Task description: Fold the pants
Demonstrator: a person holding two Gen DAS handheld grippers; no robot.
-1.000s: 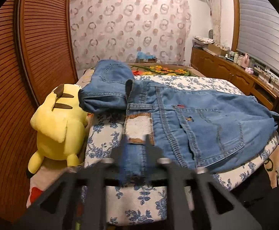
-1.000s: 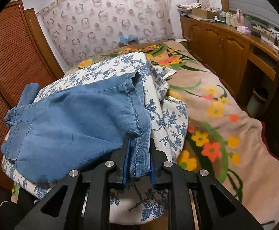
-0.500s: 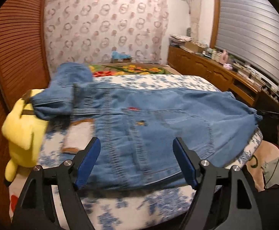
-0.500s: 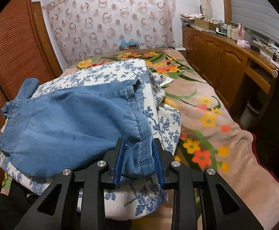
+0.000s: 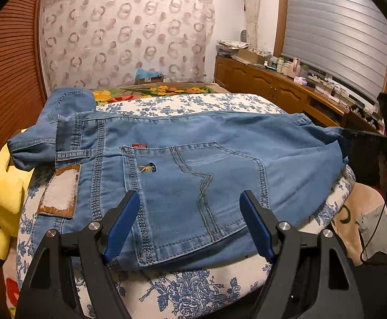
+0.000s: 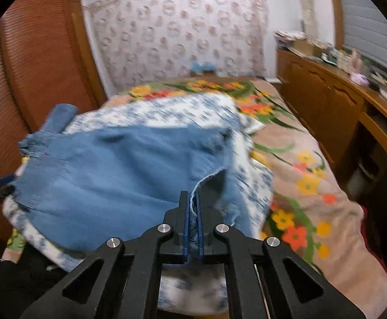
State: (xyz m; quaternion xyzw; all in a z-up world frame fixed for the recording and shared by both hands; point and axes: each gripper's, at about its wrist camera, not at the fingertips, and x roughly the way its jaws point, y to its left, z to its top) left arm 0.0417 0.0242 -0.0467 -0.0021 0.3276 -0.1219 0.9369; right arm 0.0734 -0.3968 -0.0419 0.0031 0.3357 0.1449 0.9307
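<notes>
Faded blue denim pants (image 5: 193,159) lie spread on blue-flowered white bedding (image 5: 193,289) atop the bed. Cloth looks soft, floppy, fairly heavy; seams and hems grip best. Right hand-held gripper (image 6: 192,207), jaws just closing, pinches a hem edge. Left hand-held gripper (image 5: 190,212) gapes empty over the back pocket.

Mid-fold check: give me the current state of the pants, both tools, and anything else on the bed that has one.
pants: spread across the floral quilt, back pocket up, one leg end bunched at far left.
left tool: open, over the near edge of the pants, gripping nothing.
right tool: shut on a denim edge; jaws just closed.
floral quilt: under the pants.
yellow plush toy: lying at the bed's left edge.
</notes>
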